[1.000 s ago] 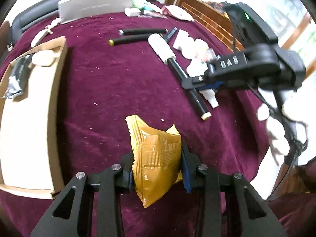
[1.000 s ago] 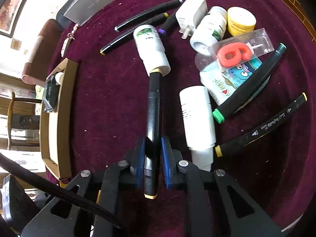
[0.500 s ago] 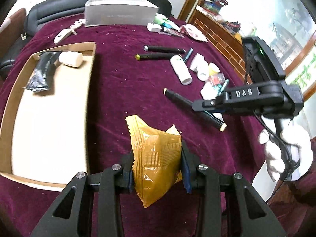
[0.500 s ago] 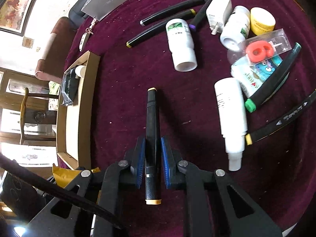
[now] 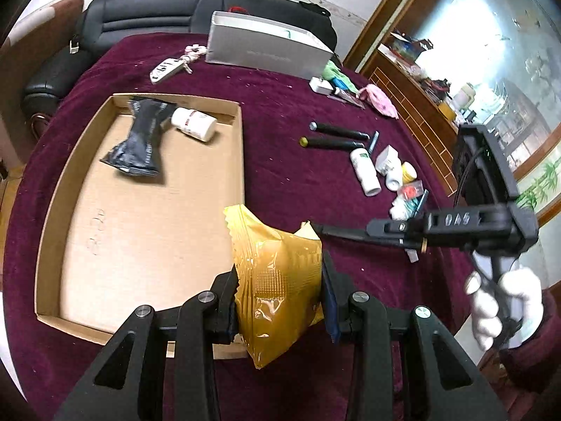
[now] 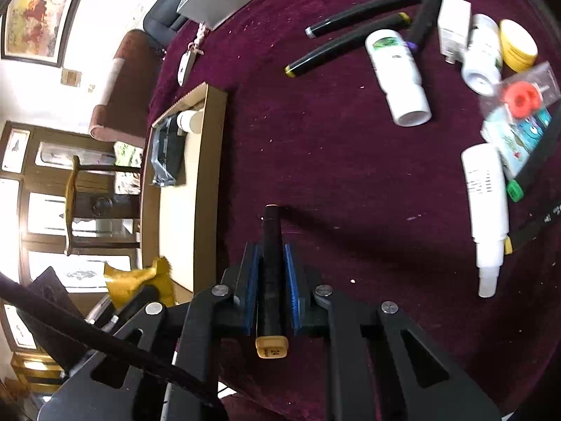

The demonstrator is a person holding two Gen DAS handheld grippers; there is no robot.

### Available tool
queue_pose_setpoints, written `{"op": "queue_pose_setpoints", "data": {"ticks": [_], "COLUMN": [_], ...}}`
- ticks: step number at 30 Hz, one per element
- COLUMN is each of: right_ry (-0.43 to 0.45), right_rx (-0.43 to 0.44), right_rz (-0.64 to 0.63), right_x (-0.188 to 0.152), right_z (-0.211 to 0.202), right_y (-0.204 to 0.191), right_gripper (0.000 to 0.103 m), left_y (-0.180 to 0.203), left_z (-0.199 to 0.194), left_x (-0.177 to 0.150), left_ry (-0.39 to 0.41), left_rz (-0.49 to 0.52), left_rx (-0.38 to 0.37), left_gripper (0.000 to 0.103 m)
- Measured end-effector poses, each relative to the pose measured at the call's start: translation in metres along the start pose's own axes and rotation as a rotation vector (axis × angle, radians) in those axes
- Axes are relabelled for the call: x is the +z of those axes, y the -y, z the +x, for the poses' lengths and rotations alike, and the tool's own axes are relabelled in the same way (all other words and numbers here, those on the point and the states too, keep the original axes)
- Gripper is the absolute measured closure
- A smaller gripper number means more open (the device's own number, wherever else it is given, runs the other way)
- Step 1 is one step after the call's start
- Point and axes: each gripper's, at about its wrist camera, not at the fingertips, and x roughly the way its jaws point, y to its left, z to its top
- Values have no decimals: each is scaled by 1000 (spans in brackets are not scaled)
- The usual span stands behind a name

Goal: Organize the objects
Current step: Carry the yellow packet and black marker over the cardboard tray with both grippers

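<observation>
My left gripper [image 5: 278,294] is shut on a gold snack packet [image 5: 278,280] and holds it above the near right edge of a shallow cardboard tray [image 5: 52,217]. The tray holds a black packet [image 5: 140,140] and a white bottle [image 5: 194,123]. My right gripper [image 6: 271,287] is shut on a black marker [image 6: 270,263] with a tan end cap, lifted above the maroon tablecloth. It shows in the left wrist view [image 5: 378,235] to the right of the packet. The tray [image 6: 210,161] lies to the right gripper's left.
Loose items lie at the table's right: black markers [image 6: 354,40], white bottles [image 6: 398,77], a yellow jar [image 6: 519,45], a red-ring pack [image 6: 522,96]. A grey box [image 5: 266,49], keys [image 5: 168,68] and small packets stand at the back. A black sofa is behind.
Both grippers have risen and moved left toward the tray. The black marker has been lifted off the cloth, away from the pile. The gold packet stays gripped.
</observation>
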Motion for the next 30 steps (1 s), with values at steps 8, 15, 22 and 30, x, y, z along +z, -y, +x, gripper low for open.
{"op": "queue_pose_setpoints", "data": {"ticks": [8, 15, 22, 30], "right_ry": [-77, -56, -53, 6], "right_rx": [-239, -328, -382, -132], "right_rz": [-143, -228, -284, -163], "right_x": [-17, -27, -32, -15], "right_z": [47, 61, 64, 23], "right_y": [-13, -30, -42, -52], "right_gripper": [90, 77, 91, 90], "left_y": [-17, -26, -37, -58], "left_z": [0, 0, -1, -11], "left_x": [2, 5, 11, 22], "left_ry": [-7, -15, -11, 13], "left_rz": [-9, -6, -10, -24], "left_rx": [-20, -39, -53, -56], "left_gripper": [71, 71, 71, 71]}}
